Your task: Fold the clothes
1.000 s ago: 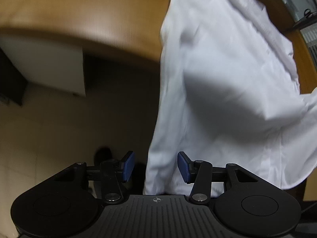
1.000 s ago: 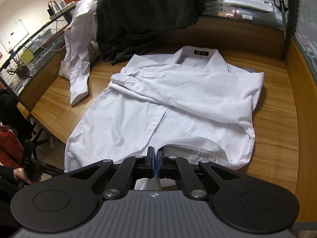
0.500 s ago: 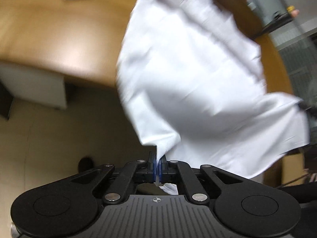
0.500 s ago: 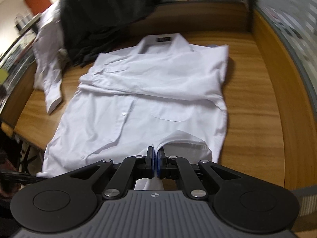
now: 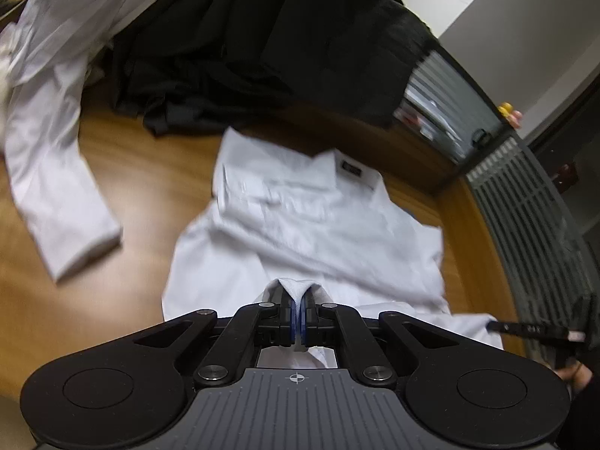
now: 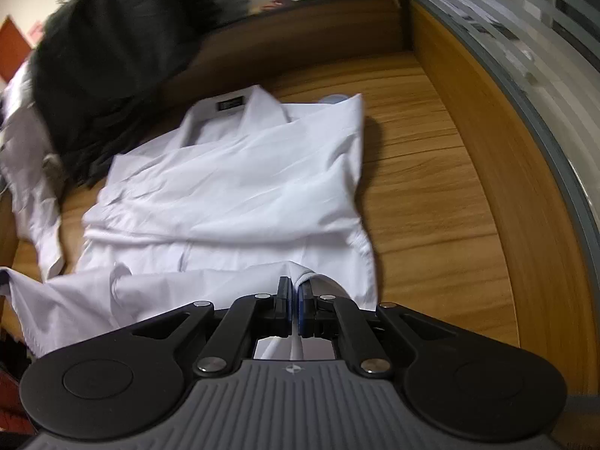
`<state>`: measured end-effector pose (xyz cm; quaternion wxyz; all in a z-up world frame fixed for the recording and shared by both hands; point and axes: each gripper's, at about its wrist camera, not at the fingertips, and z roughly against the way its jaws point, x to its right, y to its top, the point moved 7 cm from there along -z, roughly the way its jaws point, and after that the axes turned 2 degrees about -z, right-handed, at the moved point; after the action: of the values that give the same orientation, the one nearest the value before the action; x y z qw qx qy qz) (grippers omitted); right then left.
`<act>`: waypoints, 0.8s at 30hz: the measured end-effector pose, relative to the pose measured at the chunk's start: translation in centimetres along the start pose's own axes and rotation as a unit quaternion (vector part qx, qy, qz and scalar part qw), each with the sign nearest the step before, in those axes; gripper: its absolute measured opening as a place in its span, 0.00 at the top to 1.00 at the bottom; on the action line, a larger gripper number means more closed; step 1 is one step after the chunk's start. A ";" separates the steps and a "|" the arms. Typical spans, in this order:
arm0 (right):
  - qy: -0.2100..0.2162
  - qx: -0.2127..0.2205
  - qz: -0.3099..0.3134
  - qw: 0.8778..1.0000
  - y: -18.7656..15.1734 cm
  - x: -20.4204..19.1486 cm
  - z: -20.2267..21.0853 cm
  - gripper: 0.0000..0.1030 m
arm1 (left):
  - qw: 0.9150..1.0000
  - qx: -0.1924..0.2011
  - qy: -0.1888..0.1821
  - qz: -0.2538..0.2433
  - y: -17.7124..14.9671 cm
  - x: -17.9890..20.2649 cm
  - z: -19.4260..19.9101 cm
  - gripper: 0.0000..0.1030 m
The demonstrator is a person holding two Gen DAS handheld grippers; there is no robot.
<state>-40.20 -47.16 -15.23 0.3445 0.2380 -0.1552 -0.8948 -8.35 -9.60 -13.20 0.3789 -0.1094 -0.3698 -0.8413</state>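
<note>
Both sets of fingers, left gripper (image 5: 298,313) and right gripper (image 6: 294,309), are pinching the white shirt's (image 6: 232,187) hem shut; collar is lying straight ahead on the surface (image 6: 431,195).

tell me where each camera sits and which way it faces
Left wrist: on the left gripper, angled down over the white shirt on the table; right gripper's tip at right edge.
Right wrist: on the right gripper, angled down along the shirt toward its collar.
Shared: shirt, dark clothes pile, both grippers shut on its hem.
</note>
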 end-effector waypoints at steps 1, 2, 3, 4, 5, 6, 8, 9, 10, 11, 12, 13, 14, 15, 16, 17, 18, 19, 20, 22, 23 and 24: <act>-0.003 -0.003 -0.006 1.000 0.6 0.3 -0.7 0.97 | 1.000 -0.002 0.002 -0.002 0.8 -0.6 -0.3 0.96; -0.008 -0.007 -0.009 1.000 1.0 0.5 -1.6 0.96 | 1.000 -0.008 0.005 -0.002 1.6 -0.9 -1.3 0.96; -0.015 -0.011 -0.010 1.000 1.4 0.7 -2.4 0.96 | 1.000 -0.014 0.008 -0.003 2.4 -1.2 -2.4 0.96; -0.023 -0.014 -0.010 1.000 1.7 0.8 -3.3 0.95 | 1.000 -0.022 0.009 -0.004 2.7 -1.7 -3.4 0.96; -0.031 -0.018 -0.009 0.999 2.0 1.0 -4.2 0.94 | 0.999 -0.030 0.012 -0.009 3.1 -2.1 -4.7 0.96; -0.040 -0.023 -0.006 0.999 2.2 1.1 -5.1 0.94 | 0.999 -0.038 0.015 -0.014 3.5 -2.4 -5.9 0.96; -0.057 -0.032 0.006 0.998 2.4 1.2 -6.6 0.92 | 0.998 -0.053 0.017 -0.023 4.4 -2.7 -8.2 0.95; -0.064 -0.036 0.013 0.997 2.4 1.3 -7.1 0.92 | 0.998 -0.060 0.022 -0.029 4.6 -3.0 -9.0 0.95; -0.070 -0.038 0.021 0.997 2.4 1.2 -7.4 0.87 | 0.997 -0.067 0.026 -0.035 4.8 -3.2 -9.8 0.95; -0.076 -0.039 0.032 0.996 2.4 1.2 -7.5 0.81 | 0.996 -0.075 0.029 -0.042 4.8 -3.4 -10.5 0.95; -0.083 -0.040 0.042 0.995 2.3 1.1 -7.5 0.77 | 0.995 -0.083 0.031 -0.049 4.8 -3.6 -11.2 0.94; -0.090 -0.040 0.053 0.994 2.3 1.0 -7.4 0.71 | 0.994 -0.092 0.034 -0.055 4.8 -3.8 -11.7 0.93; -0.095 -0.039 0.064 0.993 2.2 0.9 -7.0 0.68 | 0.993 -0.096 0.037 -0.063 4.9 -4.0 -11.8 0.90; -0.097 -0.036 0.072 0.992 2.1 0.8 -6.4 0.67 | 0.992 -0.100 0.039 -0.069 4.9 -4.1 -12.0 0.88; -0.097 -0.032 0.078 0.992 2.0 0.6 -5.6 0.63 | 0.991 -0.104 0.038 -0.073 4.9 -4.3 -11.9 0.81; -0.094 -0.028 0.084 0.992 1.9 0.5 -4.9 0.58 | 0.991 -0.105 0.035 -0.076 5.0 -4.4 -11.7 0.74; -0.089 -0.023 0.090 0.992 1.7 0.2 -4.1 0.56 | 0.991 -0.106 0.034 -0.079 5.0 -4.5 -11.3 0.71; -0.085 -0.019 0.096 0.992 1.5 0.0 -3.3 0.51 | 0.990 -0.107 0.033 -0.083 5.1 -4.6 -11.0 0.68; -0.082 -0.016 0.104 0.991 1.3 -0.2 -2.5 0.47 | 0.990 -0.108 0.035 -0.089 5.0 -4.7 -10.6 0.67; -0.077 -0.018 0.134 0.988 0.4 -1.0 -1.3 0.44 | 0.987 -0.113 0.037 -0.106 4.7 -4.7 -9.7 0.65; -0.073 -0.019 0.150 0.986 -0.1 -1.4 -0.8 0.44 | 0.986 -0.115 0.038 -0.116 4.4 -4.6 -9.2 0.63; -0.070 -0.020 0.166 0.983 -0.5 -1.9 -0.2 0.44 | 0.984 -0.118 0.040 -0.127 4.1 -4.6 -8.7 0.62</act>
<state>-39.17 -45.51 -15.05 0.4813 0.1386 -0.1979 -0.8426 -1.38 -15.01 -19.24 0.2679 -0.0720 -0.2637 -0.9239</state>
